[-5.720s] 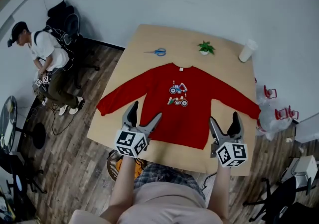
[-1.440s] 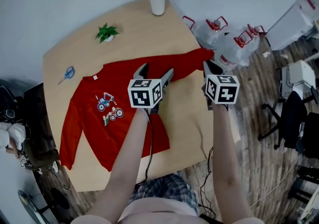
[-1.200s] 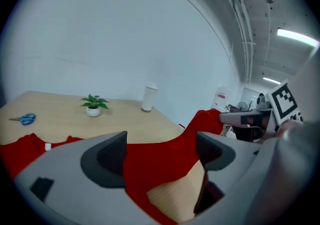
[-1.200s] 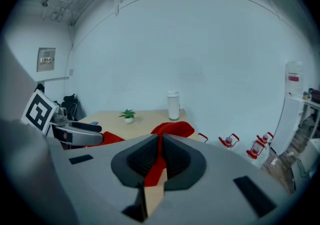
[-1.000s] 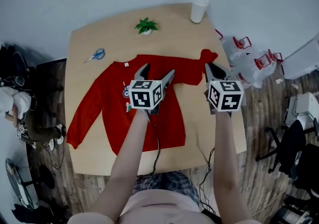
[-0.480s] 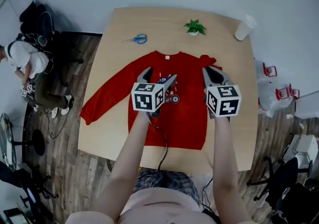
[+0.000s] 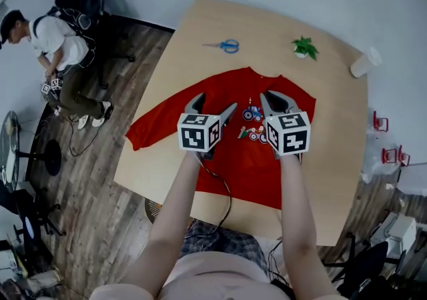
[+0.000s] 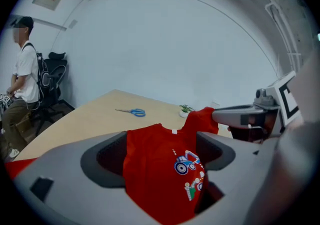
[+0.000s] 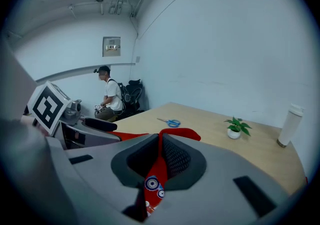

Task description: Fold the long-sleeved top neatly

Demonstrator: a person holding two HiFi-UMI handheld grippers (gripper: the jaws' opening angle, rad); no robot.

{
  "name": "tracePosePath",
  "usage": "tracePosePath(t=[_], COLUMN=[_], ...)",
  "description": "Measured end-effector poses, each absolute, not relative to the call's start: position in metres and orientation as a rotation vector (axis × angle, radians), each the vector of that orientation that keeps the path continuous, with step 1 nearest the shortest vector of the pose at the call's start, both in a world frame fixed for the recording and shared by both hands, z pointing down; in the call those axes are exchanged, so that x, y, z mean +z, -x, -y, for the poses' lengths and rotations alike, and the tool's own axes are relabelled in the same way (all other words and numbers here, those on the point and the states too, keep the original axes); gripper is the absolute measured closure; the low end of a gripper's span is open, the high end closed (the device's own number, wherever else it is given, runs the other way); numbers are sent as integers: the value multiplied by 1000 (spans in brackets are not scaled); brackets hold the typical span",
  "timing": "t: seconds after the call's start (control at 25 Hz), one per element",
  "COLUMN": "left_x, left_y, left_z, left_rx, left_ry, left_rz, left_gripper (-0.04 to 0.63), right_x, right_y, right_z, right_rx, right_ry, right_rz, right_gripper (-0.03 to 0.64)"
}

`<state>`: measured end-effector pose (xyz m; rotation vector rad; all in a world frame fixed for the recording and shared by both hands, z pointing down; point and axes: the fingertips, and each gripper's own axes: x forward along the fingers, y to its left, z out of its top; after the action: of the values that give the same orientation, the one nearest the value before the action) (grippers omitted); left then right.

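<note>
Red top [image 7: 250, 172] lies on the wooden bench [image 7: 200, 32], one sleeve drawn across its chest. My right tongs [image 7: 275, 101] pinch that sleeve. My left tongs [image 7: 213, 103] hang spread over the top, gripping nothing.

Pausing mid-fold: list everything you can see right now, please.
top: one, red with a vehicle print, spread on the table
table: one, light wood, under the top
scissors: one pair, blue handles, far side of the table
potted plant: one, green, right of the scissors
cup: one, white, far right corner
person: one, white shirt, off the table's left
bags: red handles, on the floor to the right; count unclear
left hand-held gripper: one, grey, open above the top
right hand-held gripper: one, grey, shut on the top's sleeve
</note>
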<state>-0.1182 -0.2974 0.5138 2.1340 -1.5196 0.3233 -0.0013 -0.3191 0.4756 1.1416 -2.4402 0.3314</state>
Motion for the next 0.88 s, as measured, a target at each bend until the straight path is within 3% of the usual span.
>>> tracePosePath(t=[0.68, 0.88], left_x=[542, 544], left_y=[204, 213], left_z=[275, 271], left_rx=[300, 295], left_ry=[-1971, -1957], left_rz=[1626, 1634], left_gripper=[166, 166], right_x=[592, 593], right_y=[121, 130], right_z=[327, 325], right_rx=[331, 349], right_ry=[-823, -802], right_rz=[2348, 2370], right_gripper=[581, 546])
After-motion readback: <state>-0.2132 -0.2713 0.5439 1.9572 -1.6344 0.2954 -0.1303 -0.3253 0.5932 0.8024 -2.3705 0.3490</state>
